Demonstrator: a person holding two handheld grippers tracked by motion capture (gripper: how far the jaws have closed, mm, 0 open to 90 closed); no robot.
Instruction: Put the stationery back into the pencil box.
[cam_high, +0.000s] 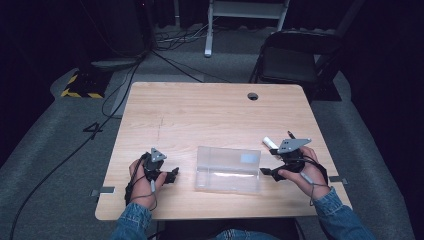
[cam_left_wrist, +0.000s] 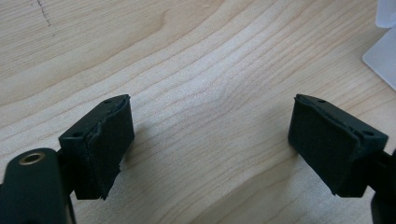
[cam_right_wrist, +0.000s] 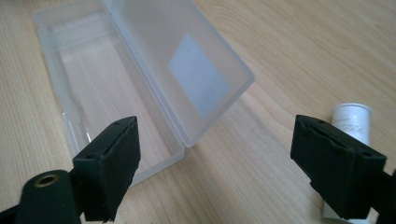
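A clear plastic box (cam_high: 228, 170) is seen lying open on the wooden table (cam_high: 200, 110), near the middle of the near edge, with its lid (cam_right_wrist: 187, 60) folded back flat toward the far edge. A pale rectangular label (cam_right_wrist: 198, 74) is seen on the lid. The left tool (cam_high: 172, 175) is held low over the table near the near left corner, just left of the box and apart from it; in the left gripper view its jaws are spread wide over bare wood with nothing between them. The right tool (cam_high: 265, 171) is held near the near right corner, just beside the right end of the box; its jaws are likewise spread wide and nothing is gripped. A white tube (cam_right_wrist: 352, 121) is seen lying on the table toward the right edge, close behind the right tool, partly hidden by one jaw in the right gripper view.
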